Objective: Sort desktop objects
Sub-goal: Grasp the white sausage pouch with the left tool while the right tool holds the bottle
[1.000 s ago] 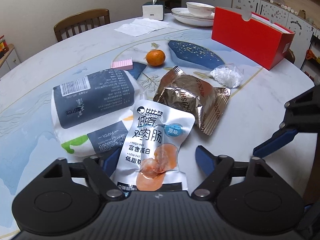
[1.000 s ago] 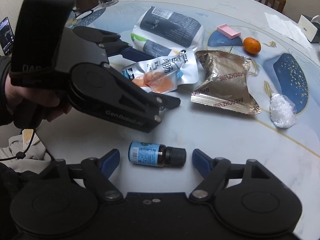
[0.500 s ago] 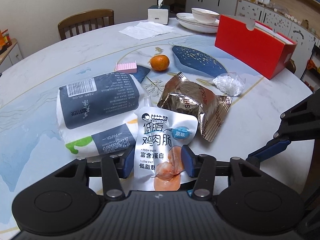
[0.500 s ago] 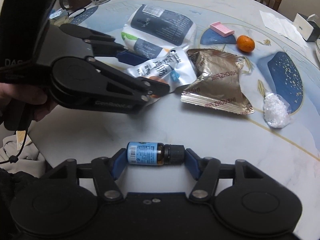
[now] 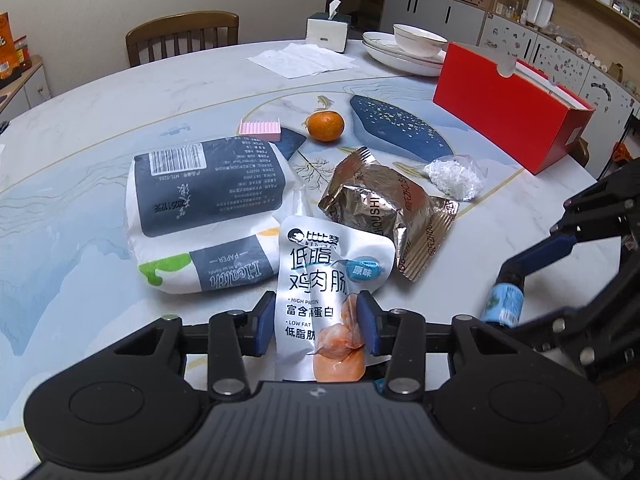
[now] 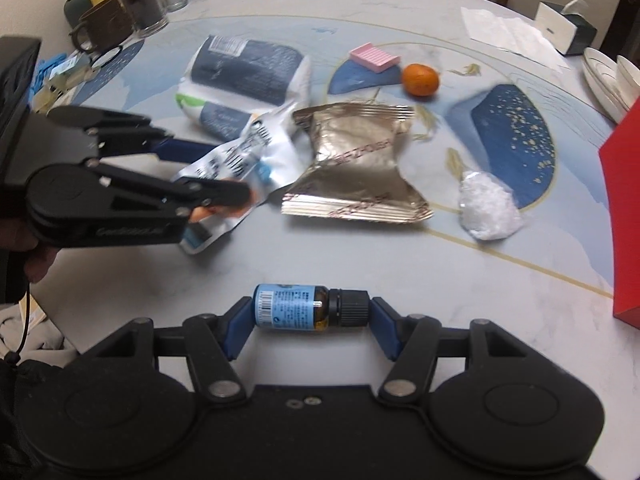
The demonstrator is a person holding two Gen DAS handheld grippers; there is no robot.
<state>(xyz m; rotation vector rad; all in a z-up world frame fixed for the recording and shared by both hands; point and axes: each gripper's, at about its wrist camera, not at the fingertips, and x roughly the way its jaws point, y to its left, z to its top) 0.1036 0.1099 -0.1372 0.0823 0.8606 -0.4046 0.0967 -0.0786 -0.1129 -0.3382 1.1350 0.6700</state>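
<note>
The white-and-silver plastic sausage pouch (image 5: 332, 280) with black Chinese print and an orange sausage picture has its lower end sitting between the blue pads of the left gripper (image 5: 318, 322), whose jaws are closing in on both its sides, top end resting against the white-and-grey paper tissue pack (image 5: 204, 216) on the marble-look table (image 5: 80, 152). Over on the right gripper (image 6: 310, 314), a small brown glass bottle (image 6: 310, 308) with a blue label and black cap lies sideways, pinched end to end between the half-open pads just above the tabletop.

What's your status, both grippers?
Left gripper closing on sausage pouch. Right gripper clamped on small bottle. Foil packet close beside pouch.
</note>
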